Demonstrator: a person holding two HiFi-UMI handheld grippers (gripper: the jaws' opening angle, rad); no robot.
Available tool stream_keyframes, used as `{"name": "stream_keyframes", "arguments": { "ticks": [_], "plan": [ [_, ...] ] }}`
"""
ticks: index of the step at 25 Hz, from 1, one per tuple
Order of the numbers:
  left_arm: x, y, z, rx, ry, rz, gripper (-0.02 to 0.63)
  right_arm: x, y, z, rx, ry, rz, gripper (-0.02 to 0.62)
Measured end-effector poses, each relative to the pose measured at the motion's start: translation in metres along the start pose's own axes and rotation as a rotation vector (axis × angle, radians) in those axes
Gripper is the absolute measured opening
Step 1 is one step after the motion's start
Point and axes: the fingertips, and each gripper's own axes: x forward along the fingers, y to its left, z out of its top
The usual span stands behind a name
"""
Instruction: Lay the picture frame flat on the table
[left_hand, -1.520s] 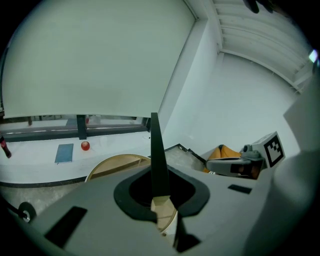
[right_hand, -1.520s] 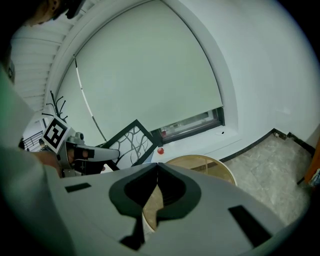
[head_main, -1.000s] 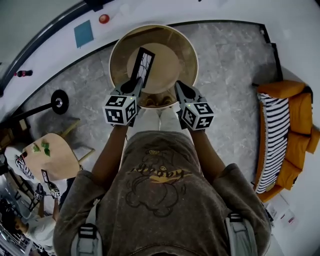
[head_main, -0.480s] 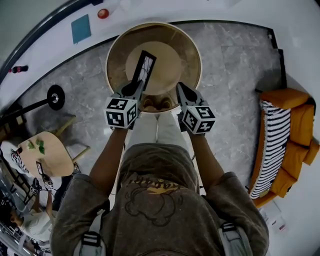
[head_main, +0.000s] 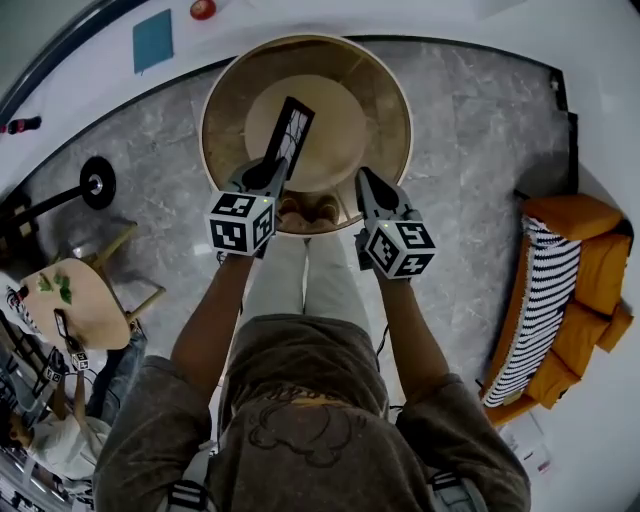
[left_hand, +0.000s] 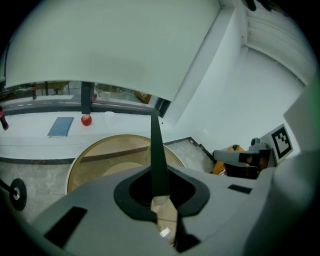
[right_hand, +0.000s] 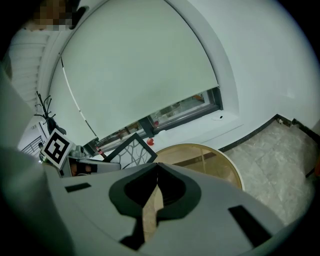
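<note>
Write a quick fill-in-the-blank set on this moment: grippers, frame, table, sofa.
1. Of the left gripper and the right gripper, the picture frame is clamped in the ____ one.
2. The right gripper's jaws are together with ____ between them.
3. The wooden table has a top that is ____ in shape.
4. The sofa at the head view's right edge is ____ in colour.

Missing words: left; nothing; round; orange.

Smooth wooden table (head_main: 372, 112), grey stone floor (head_main: 470, 150)
</note>
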Motion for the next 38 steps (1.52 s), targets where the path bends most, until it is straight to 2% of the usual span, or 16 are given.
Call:
{"name": "stream_keyframes", "arguments": {
  "ticks": [16, 28, 38],
  "plan": [
    [0.076, 0.048, -0.047, -0.07, 0.046, 0.019, 0.044, 0.067, -0.031, -0.042, 0.021, 0.05, 0.019, 0.02],
    [0.107, 0.067, -0.07, -0.128, 0.057, 0.028, 0.044, 0.088, -0.043, -0.063, 0.045, 0.075, 0.026, 0.02],
    [0.119, 0.074, -0.081, -0.126, 0.072, 0.023, 0.044, 0.096, -0.048, -0.073, 0.054, 0.073, 0.021, 0.02]
  ]
}}
